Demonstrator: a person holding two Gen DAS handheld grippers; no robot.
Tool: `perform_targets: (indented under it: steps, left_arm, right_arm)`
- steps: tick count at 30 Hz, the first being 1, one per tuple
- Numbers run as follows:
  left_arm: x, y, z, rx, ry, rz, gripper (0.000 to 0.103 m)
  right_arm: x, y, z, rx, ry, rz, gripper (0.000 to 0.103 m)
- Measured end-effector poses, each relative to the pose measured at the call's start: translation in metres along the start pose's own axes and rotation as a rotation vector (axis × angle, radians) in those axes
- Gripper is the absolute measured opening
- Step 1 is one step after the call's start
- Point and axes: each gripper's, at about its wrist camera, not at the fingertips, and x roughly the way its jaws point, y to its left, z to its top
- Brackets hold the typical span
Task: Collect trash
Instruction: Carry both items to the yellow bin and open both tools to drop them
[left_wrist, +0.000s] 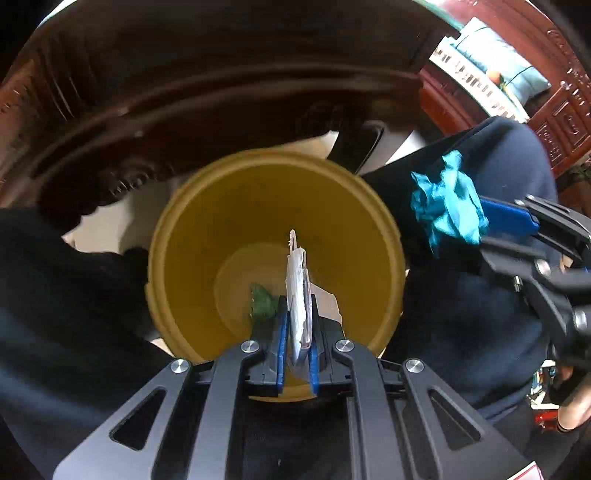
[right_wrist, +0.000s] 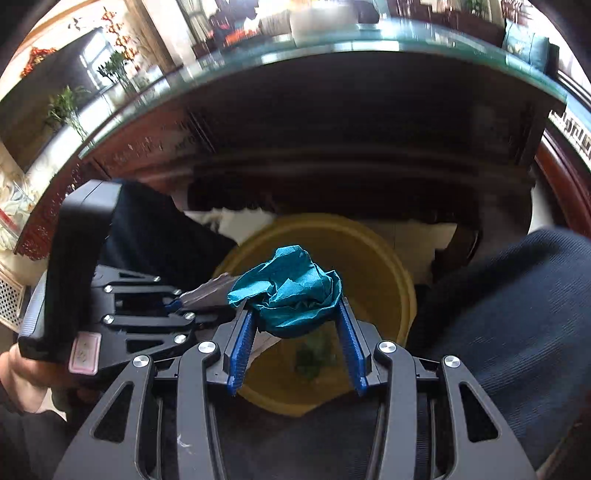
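We are at the drop-off step: both claws carry trash and both hang over the yellow bin (left_wrist: 207, 236), which stands on the floor under the counter (right_wrist: 369, 48) edge, between the person's dark-clad legs.

The left claw (left_wrist: 295, 306) is clamped tight on a flat white paper (left_wrist: 297, 291), held upright on edge. Seen from the left wrist, the paper sits directly above the bin's opening, near its middle. The right claw (right_wrist: 293, 314) pinches a crumpled teal wad (right_wrist: 291, 288) between its blue pads (right_wrist: 240, 343), the jaws standing partly apart around the wad's bulk. From the right wrist the wad hangs over the bin's near side; from the left wrist it appears beside the bin's right rim, so we judge it close to the rim rather than well inside.

On the bin's bottom lies a green scrap (left_wrist: 262, 304), with a pale piece next to it.

Next, we think the left claw need only open, since its paper is already centred over the bin. The right one should first shift further over the opening, then let go; the wad is light and could catch on a pad or drift past the rim.
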Motion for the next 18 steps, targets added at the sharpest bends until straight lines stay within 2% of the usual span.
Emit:
perform_targets:
  steps: [3, 4, 6, 7, 8, 12, 14, 18]
  left_arm:
    - [0.008, 0.003, 0.004, -0.003, 0.023, -0.009, 0.010]
    - [0.009, 0.006, 0.007, -0.005, 0.033, -0.008, 0.014]
    - [0.011, 0.012, 0.011, -0.014, 0.045, 0.015, 0.041]
    - [0.009, 0.013, 0.014, -0.010, 0.051, 0.027, 0.067]
    - [0.008, 0.014, 0.014, -0.006, 0.043, 0.038, 0.073]
    - [0.002, 0.014, 0.018, 0.021, 0.027, 0.067, 0.076]
    - [-0.003, 0.015, 0.018, 0.027, 0.017, 0.087, 0.083]
    - [-0.009, 0.022, 0.018, 0.016, 0.008, 0.103, 0.084]
  right_arm:
    - [0.006, -0.002, -0.001, 0.000, 0.022, 0.000, 0.043]
    - [0.006, -0.002, -0.002, 0.000, 0.022, -0.004, 0.043]
    - [0.009, -0.004, 0.000, 0.000, 0.025, -0.012, 0.043]
    - [0.010, -0.004, 0.001, 0.000, 0.028, -0.012, 0.043]
    - [0.013, -0.005, 0.002, 0.000, 0.031, -0.013, 0.043]
    - [0.018, -0.009, 0.005, -0.002, 0.049, -0.013, 0.043]
    - [0.021, -0.010, 0.007, -0.005, 0.059, -0.012, 0.043]
    - [0.026, -0.011, 0.009, -0.004, 0.073, -0.007, 0.043]
